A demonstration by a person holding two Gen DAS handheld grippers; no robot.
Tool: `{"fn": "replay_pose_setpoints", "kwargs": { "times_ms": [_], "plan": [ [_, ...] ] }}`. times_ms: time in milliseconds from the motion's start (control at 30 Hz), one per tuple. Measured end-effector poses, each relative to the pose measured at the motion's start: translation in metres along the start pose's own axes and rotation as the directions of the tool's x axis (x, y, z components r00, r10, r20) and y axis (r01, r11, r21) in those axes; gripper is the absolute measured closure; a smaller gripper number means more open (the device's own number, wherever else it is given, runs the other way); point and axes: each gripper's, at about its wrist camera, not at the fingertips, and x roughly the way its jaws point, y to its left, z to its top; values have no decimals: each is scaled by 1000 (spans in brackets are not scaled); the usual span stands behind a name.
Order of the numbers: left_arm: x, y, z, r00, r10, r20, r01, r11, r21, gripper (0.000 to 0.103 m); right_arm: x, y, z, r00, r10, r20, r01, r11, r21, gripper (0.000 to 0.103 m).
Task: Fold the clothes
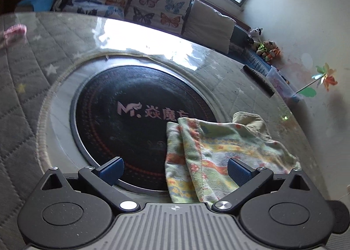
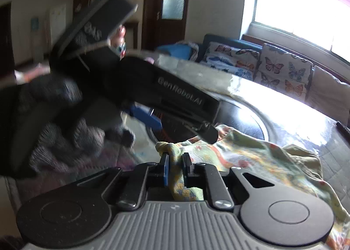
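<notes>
The patterned garment (image 1: 210, 158) lies at lower right on the round table (image 1: 32, 75); the right gripper (image 2: 176, 162) pinches its corner, the left gripper (image 1: 175, 169) gapes (cloth between, unpressed). One-handed lifting could bunch it.

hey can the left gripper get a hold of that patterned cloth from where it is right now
Probably yes. The left gripper is open, with the patterned cloth lying partly between its fingers and nothing in between. The right gripper already pinches another edge.

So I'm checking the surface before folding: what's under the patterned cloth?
The patterned cloth lies partly over the black round plate set in the glass-topped table; whatever is beneath its middle stays hidden.
</notes>
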Motion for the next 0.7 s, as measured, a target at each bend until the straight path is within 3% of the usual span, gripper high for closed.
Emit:
{"fn": "replay_pose_setpoints", "kwargs": {
  "times_ms": [167, 233, 333, 400, 467, 600, 700],
  "plan": [
    [12, -8, 3, 996, -73, -41, 70, 995, -66, 16, -20, -9, 0, 999, 10, 48, -13, 999, 44, 93],
    [17, -11, 2, 993, -101, -56, 96, 991, -90, 25, -27, -12, -2, 998, 16, 60, -19, 999, 51, 94],
    [22, -14, -1, 993, -101, -60, 94, 989, -113, 49, -32, -14, -4, 998, 26, 64, -30, 998, 54, 94],
    [23, -12, -3, 992, -109, -61, 100, 985, -140, 72, -36, -15, -8, 997, 34, 68, -37, 998, 56, 94],
    [23, -11, -4, 992, -116, -58, 105, 982, -159, 81, -38, -18, -10, 997, 46, 65, -50, 996, 70, 94],
    [22, -10, -3, 993, -108, -50, 100, 985, -144, 86, -47, -30, -17, 996, 50, 68, -59, 990, 130, 81],
    [22, -10, -3, 994, -98, -51, 90, 987, -130, 86, -60, -47, -28, 998, -4, 69, -9, 982, 187, 78]
  ]
}}
